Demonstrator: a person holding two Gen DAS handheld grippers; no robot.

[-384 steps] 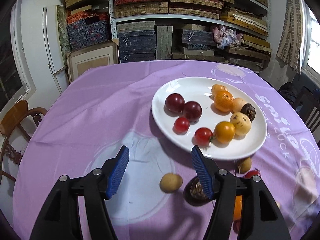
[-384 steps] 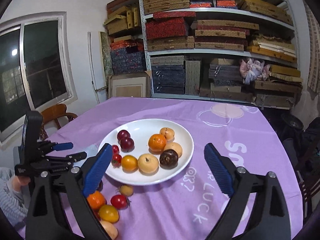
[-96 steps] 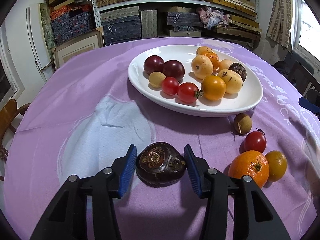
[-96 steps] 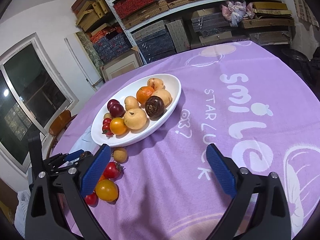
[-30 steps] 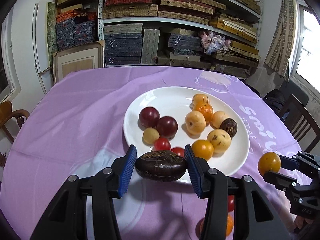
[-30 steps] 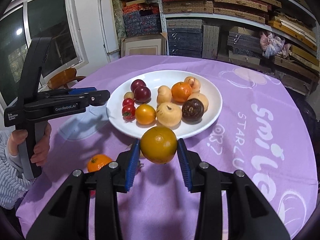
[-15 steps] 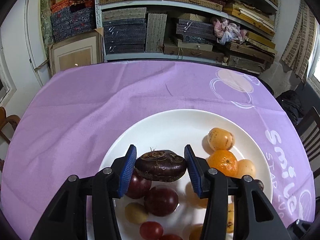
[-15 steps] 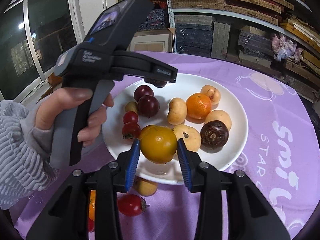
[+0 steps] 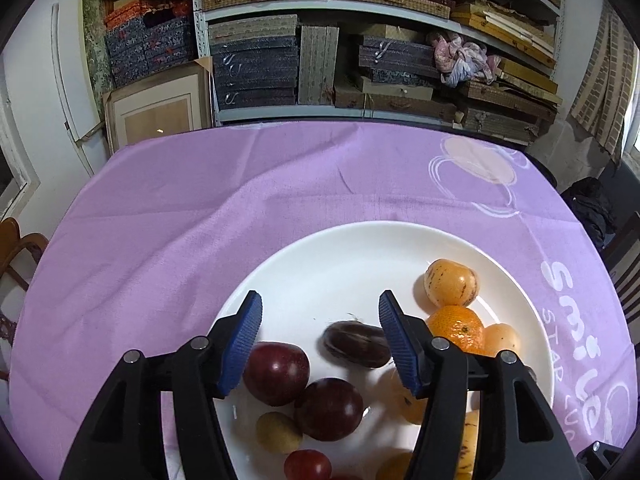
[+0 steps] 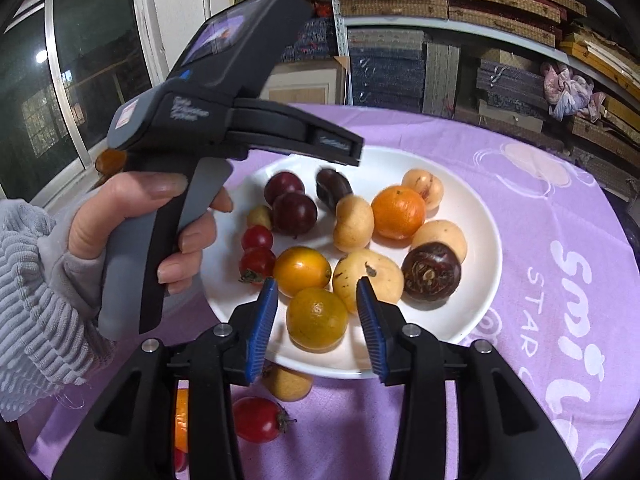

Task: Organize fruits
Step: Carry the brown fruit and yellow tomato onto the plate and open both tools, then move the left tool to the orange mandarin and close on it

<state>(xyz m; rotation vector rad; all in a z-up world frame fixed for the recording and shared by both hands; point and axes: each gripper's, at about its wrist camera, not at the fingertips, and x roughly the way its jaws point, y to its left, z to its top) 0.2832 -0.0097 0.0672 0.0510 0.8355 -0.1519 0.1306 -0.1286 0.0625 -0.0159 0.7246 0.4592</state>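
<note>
Both tongs apart over the plate (image 9: 320, 256): dark fruit (image 9: 356, 343) lower centre between left tongs (image 9: 320, 344), long axis crosswise; yellow-orange fruit (image 10: 317, 318) between right tongs (image 10: 318, 320).

The plate (image 10: 476, 200) is plain white. The cloth (image 9: 200, 208) on the worktop is lilac purple with white letters and pale pink circles outlined in white. The dark fruit (image 9: 356, 344) is deep brown-purple, and the two plums (image 9: 276, 372) are dark red. The mandarin (image 10: 398, 212) is bright orange, and the round fruit (image 10: 316, 318) is yellow-orange. The cherry tomato (image 10: 258, 420) is red. The left gripper (image 9: 320, 336) and the right gripper (image 10: 318, 316) are both black with blue ribbed pads.
</note>
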